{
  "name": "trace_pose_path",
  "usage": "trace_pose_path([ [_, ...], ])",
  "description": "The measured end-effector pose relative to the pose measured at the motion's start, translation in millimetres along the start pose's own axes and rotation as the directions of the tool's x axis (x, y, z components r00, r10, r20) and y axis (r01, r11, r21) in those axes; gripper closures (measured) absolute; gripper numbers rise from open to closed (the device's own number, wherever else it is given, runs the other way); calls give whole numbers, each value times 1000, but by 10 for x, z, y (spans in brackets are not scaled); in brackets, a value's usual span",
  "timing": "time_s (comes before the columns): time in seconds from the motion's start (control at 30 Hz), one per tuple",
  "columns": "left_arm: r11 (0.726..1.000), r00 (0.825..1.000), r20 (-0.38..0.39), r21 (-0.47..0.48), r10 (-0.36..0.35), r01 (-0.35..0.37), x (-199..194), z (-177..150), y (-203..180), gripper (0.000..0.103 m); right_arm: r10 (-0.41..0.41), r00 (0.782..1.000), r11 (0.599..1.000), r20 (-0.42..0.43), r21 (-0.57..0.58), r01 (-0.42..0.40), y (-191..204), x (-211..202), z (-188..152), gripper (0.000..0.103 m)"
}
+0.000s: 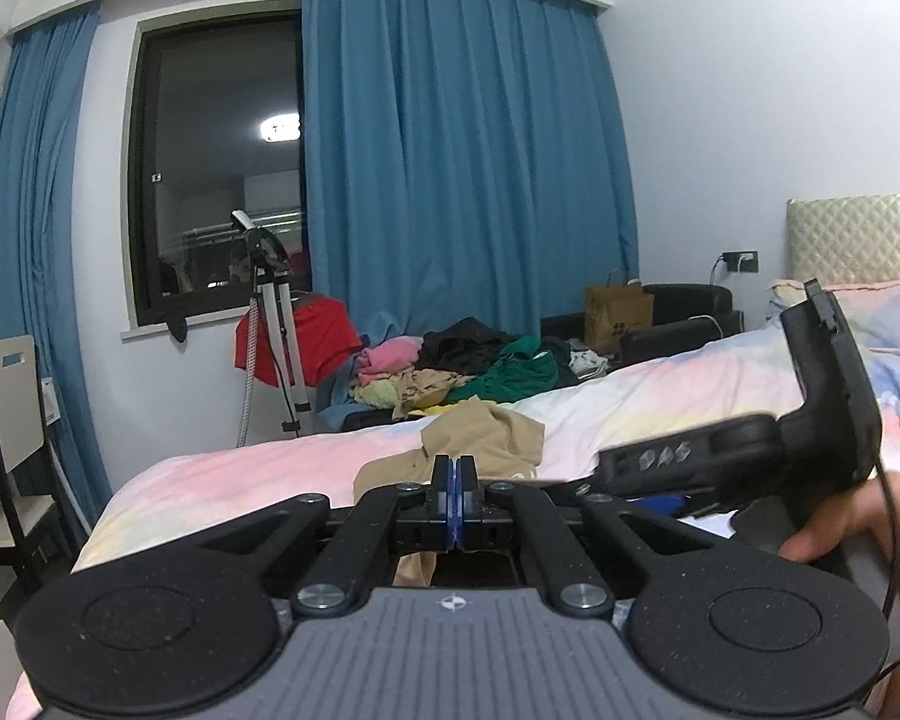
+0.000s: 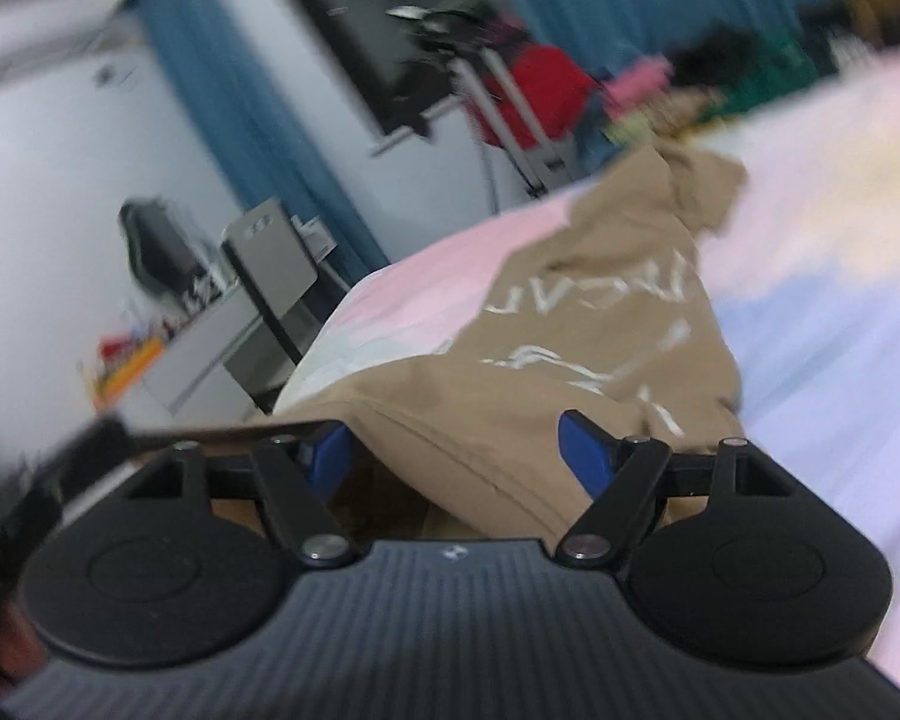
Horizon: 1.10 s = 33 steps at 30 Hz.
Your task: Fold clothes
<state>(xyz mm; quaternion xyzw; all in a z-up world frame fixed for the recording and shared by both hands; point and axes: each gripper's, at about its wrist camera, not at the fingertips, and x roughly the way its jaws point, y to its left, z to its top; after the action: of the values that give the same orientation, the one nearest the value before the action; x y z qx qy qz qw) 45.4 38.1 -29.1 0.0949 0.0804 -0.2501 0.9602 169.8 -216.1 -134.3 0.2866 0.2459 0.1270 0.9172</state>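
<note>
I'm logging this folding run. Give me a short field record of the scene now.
garment: tan shirt with white lettering, crumpled on the bed
surface: pastel bedsheet
left gripper: shut, tan cloth just beyond and below its tips; a grip can't be confirmed
right gripper: open, shirt edge between the pads, not pinched
background: clothes pile beyond the bed, blue curtains

Blue curtains (image 1: 468, 168) fill the middle of the frame, dark window (image 1: 222, 180) at left reflecting a ceiling light, white walls (image 1: 750, 120), quilted headboard (image 1: 858, 240) far right, chair (image 1: 12, 450) lower left.
</note>
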Motion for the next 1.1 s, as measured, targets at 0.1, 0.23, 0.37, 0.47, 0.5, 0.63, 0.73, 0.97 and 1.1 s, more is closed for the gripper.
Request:
trace_pose_path([
  [0.1,1000,1000,5,2,8,-8,-10,0,15,103,-17,1000,996,-12,90,18,-158,-10,29,27],
  [0.23,1000,1000,22,-1,12,-12,-40,1,40,103,-52,998,985,-26,165,56,-325,-23,30,27],
  [0.37,1000,999,29,-4,20,-20,-74,-17,82,103,-159,982,984,-102,60,165,-309,130,-64,27],
  [0.47,999,999,34,-4,41,-40,-95,-43,61,103,-300,945,945,-133,-173,276,-140,277,-173,29],
  [0.5,999,998,41,-5,53,-53,-102,-42,55,103,-345,931,917,-116,-253,308,-64,292,-210,29],
  [0.63,996,993,81,-42,87,-84,-181,-16,118,103,-436,900,805,-3,-449,389,156,224,-312,29],
  [0.73,994,990,99,-54,98,-93,-246,3,133,103,-413,904,830,108,-364,422,141,-44,-168,29],
  [0.97,994,990,116,-77,83,-74,-349,23,176,103,-282,897,954,339,5,298,-248,-852,287,27],
  [1.1,995,990,118,-71,73,-65,-369,28,157,103,-281,911,959,303,42,282,-397,-877,340,27],
])
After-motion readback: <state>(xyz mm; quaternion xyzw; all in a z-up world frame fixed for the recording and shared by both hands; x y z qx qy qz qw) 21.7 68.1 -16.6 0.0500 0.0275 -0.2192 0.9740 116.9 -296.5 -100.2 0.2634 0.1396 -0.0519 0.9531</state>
